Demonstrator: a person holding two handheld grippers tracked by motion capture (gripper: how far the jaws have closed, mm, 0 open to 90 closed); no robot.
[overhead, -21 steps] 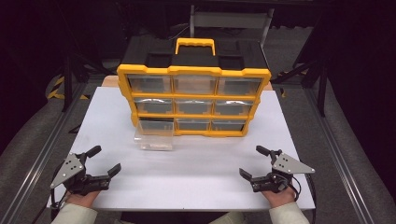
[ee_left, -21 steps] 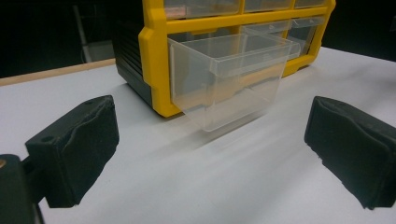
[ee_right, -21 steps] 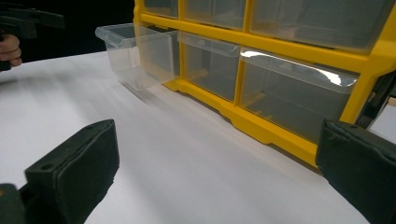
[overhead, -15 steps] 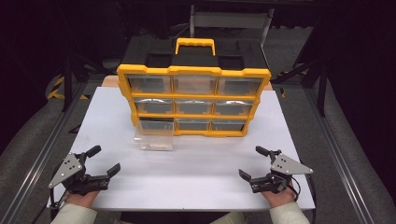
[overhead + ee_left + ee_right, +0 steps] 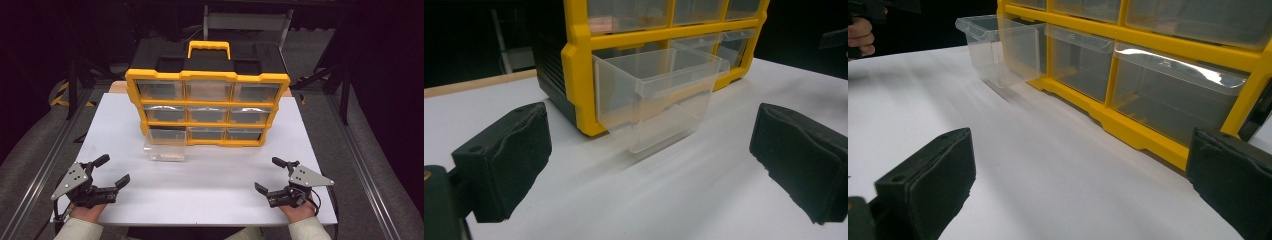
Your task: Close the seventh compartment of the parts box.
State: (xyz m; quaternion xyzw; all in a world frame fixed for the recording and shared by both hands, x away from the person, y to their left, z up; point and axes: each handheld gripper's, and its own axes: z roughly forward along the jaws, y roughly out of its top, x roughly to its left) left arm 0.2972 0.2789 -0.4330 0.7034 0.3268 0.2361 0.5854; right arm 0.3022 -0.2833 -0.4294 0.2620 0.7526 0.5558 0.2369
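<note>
On the far half of the white table point(image 5: 210, 185) stood a yellow box of drawers point(image 5: 207, 107) with a handle on top, and its bottom left clear drawer point(image 5: 165, 145) was pulled out toward the near side, its front end resting on the table. Near the left corner, the left gripper point(image 5: 107, 172) sat low over the table with its jaws spread wide and nothing between them, pointing at that drawer from well apart. Near the right corner, the right gripper point(image 5: 270, 175) was spread wide too, holding nothing.

right claw point(image 5: 1080, 187) gaping | clear drawer point(image 5: 1000, 47) pulled out | yellow organizer point(image 5: 1148, 135)
</note>
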